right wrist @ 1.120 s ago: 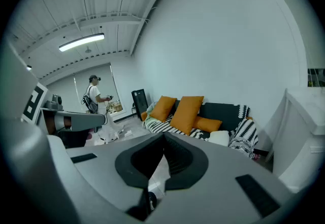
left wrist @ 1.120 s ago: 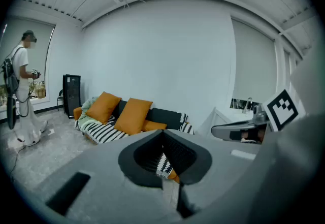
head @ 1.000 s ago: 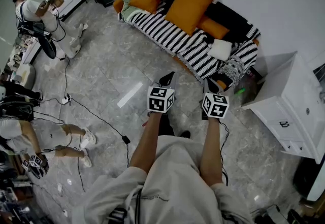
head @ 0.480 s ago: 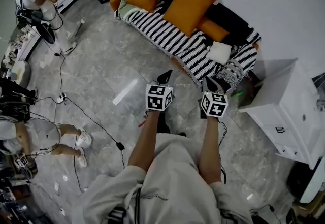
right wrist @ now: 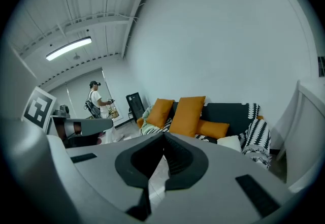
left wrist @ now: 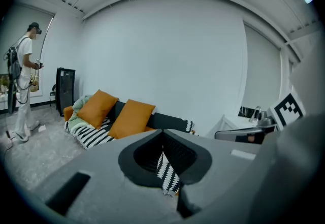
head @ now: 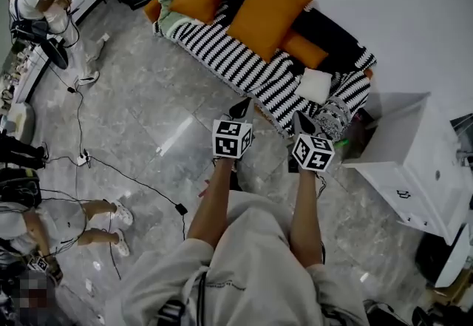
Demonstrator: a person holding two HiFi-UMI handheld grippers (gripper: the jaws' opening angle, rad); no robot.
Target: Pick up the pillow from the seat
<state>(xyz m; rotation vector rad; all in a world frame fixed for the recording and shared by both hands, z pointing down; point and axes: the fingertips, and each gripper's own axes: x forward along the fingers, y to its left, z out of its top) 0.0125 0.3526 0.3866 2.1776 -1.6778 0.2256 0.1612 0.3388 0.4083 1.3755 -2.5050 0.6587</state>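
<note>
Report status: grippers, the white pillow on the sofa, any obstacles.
Left gripper, right gripper: jaws shut, empty. Small white square pillow on black-and-white striped sofa seat, untouched. Nothing in the way.

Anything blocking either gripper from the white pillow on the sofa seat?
Nothing visible. Left gripper and right gripper, both shut and empty, hang over bare floor before the sofa; only the striped throw on the seat lies between them and the white pillow.
</note>
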